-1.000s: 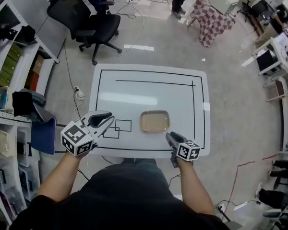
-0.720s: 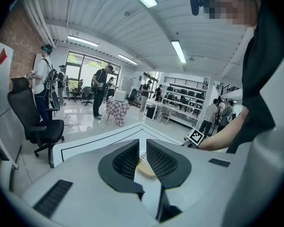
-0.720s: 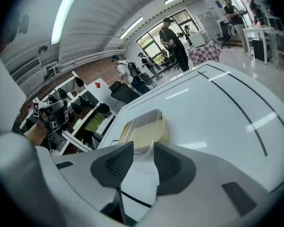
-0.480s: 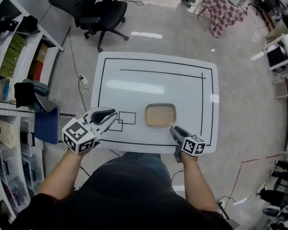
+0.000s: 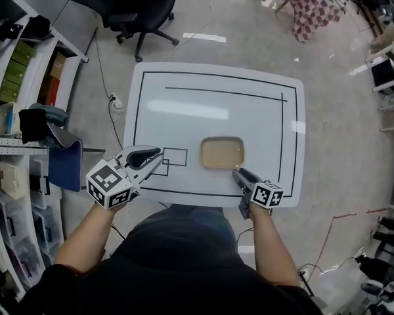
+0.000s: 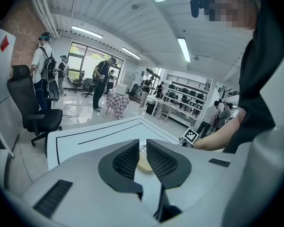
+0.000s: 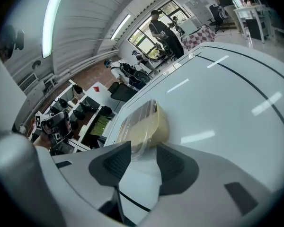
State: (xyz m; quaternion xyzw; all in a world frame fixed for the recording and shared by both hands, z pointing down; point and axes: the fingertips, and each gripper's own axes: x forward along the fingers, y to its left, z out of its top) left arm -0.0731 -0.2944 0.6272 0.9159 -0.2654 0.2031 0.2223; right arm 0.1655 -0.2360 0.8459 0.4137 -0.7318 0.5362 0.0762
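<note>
A shallow tan container (image 5: 222,153) with a clear lid lies on the white table (image 5: 217,110), right of centre and near the front edge. My right gripper (image 5: 237,174) is at its near right corner, jaws open. In the right gripper view the lid's clear lip (image 7: 138,144) reaches the gap of the right gripper (image 7: 144,150); whether it touches I cannot tell. My left gripper (image 5: 159,155) hovers at the table's front left, over two small drawn rectangles (image 5: 174,156). The left gripper (image 6: 142,148) is shut and empty, pointing at the container (image 6: 144,167).
Black lines frame the table top. A black office chair (image 5: 128,8) stands beyond the far left corner. Shelving (image 5: 13,110) runs along the left, and a checkered cloth (image 5: 312,8) lies at the far right. People stand in the distance in both gripper views.
The right gripper has crept forward to the container's near right corner, so the container looks larger in its view. The left gripper has barely moved.
</note>
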